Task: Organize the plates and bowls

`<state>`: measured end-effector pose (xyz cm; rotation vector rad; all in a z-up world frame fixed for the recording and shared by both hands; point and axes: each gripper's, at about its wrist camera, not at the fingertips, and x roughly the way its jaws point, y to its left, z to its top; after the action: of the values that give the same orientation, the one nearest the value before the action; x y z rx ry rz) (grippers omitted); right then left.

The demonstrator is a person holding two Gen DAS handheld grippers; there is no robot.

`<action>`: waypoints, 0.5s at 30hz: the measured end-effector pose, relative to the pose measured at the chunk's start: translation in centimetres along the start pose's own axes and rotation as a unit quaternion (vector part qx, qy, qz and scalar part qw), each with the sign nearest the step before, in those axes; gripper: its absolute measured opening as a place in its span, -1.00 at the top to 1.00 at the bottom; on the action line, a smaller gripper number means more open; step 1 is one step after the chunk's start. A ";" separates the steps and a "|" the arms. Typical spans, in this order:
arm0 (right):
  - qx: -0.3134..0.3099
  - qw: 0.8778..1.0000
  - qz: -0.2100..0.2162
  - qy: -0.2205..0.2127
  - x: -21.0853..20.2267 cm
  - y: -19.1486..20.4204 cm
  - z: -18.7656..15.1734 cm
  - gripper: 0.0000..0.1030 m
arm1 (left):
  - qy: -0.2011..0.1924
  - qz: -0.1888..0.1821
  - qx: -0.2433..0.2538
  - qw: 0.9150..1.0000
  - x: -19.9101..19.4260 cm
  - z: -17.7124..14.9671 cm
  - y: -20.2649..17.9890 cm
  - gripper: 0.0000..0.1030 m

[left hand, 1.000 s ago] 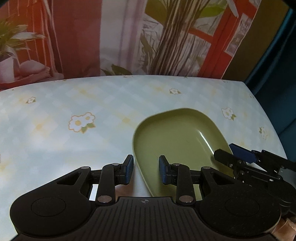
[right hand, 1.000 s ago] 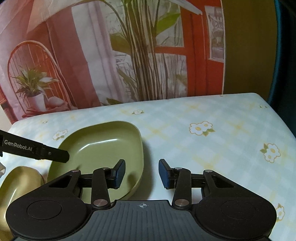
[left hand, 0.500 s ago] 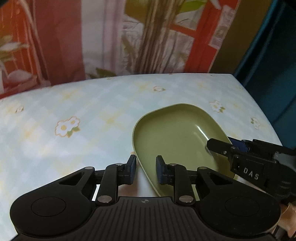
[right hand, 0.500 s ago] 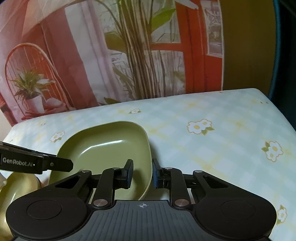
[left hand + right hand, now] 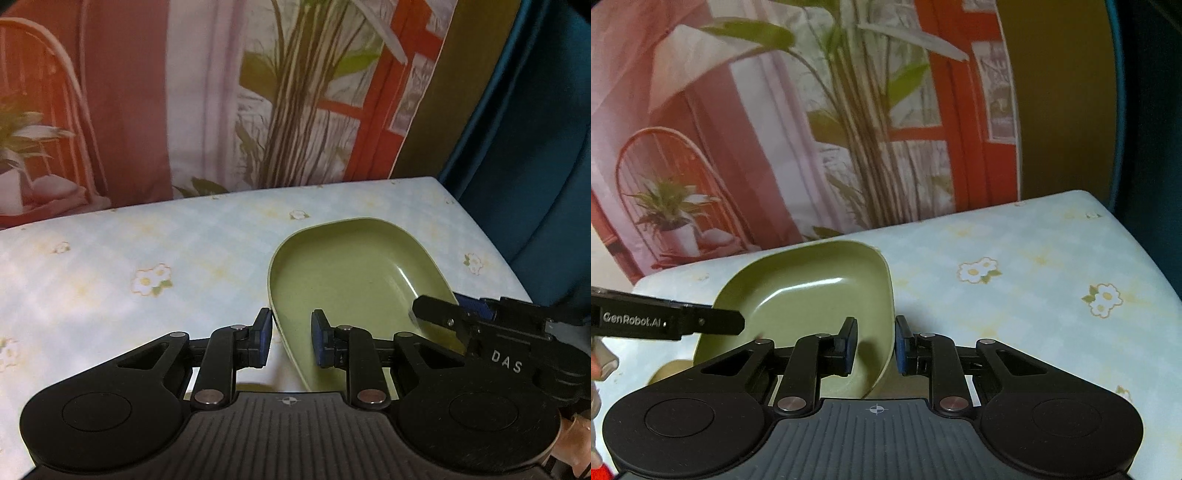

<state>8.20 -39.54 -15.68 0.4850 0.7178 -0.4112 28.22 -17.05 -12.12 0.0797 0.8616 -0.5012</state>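
Green dish [image 5: 354, 273] sits between our two tools, raised off the flowered surface [image 5: 155, 258], with its shadow showing on the cloth beneath its near edge. Our left hand-held gripper [image 5: 290, 338] has just closed its jaws on the dish's left rim, one blue pad outside the wall and the other inside. Our right hand-held gripper [image 5: 874, 345] has likewise just closed its jaws on the opposite rim, with the wall pinched between its pads. In the left wrist view the right tool reaches in from the right edge over the dish's far side. In the right wrist view the left tool's finger crosses in from the left. A second, yellowish dish [image 5: 666, 371] peeks out low at the left, partly hidden under the green one.
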 end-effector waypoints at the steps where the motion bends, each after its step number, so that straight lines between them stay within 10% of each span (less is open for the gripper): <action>1: -0.001 1.000 0.002 0.000 -0.3 0.4 -0.1 0.60 | -0.002 0.001 0.000 1.000 -0.6 -0.1 0.3 0.53; 15: -0.024 0.998 0.054 0.012 -3.3 8.2 -2.6 0.60 | -0.029 0.027 -0.022 0.999 -6.9 -3.2 5.3 0.53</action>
<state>8.80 -30.83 -12.80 0.4811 0.7196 -0.2865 24.64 -8.86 -9.79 0.0470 0.8123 -0.4324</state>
